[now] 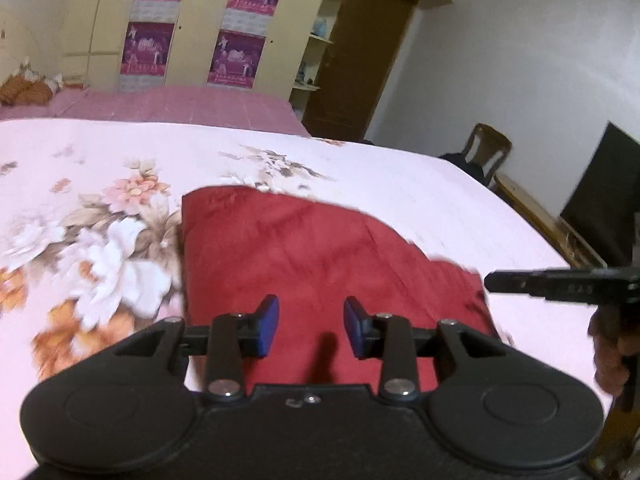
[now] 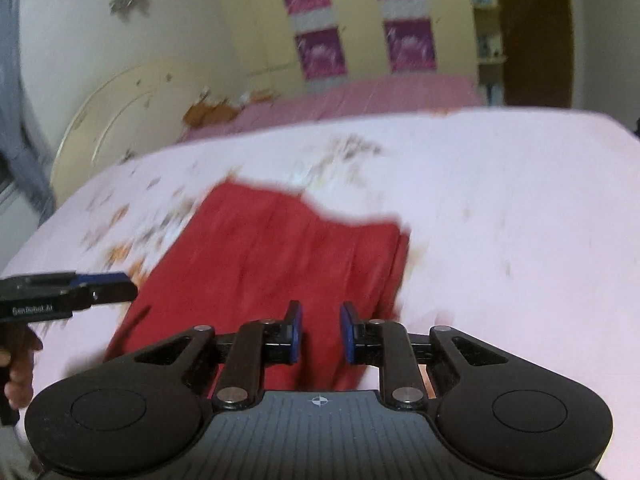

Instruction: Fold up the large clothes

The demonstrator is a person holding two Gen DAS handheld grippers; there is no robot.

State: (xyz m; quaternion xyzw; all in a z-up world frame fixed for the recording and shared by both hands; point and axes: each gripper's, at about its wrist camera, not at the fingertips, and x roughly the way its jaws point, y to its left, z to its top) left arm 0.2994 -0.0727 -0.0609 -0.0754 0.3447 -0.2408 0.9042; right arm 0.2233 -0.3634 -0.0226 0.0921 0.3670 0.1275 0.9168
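Note:
A dark red garment (image 1: 304,256) lies folded into a rough rectangle on the floral bedspread (image 1: 100,200). My left gripper (image 1: 311,326) is open and empty, hovering over the garment's near edge. In the right wrist view the same garment (image 2: 280,248) lies ahead, blurred. My right gripper (image 2: 320,330) is open and empty above the garment's near right part. The right gripper also shows in the left wrist view (image 1: 560,284), at the garment's right edge. The left gripper shows in the right wrist view (image 2: 68,298), at the garment's left edge.
The pink floral bedspread (image 2: 500,200) covers a wide bed. A second bed with a pink cover (image 1: 180,106) lies behind. Wardrobe doors with purple posters (image 1: 236,20), a brown door (image 1: 360,56), a wooden chair (image 1: 486,152) and a dark screen (image 1: 604,196) stand beyond.

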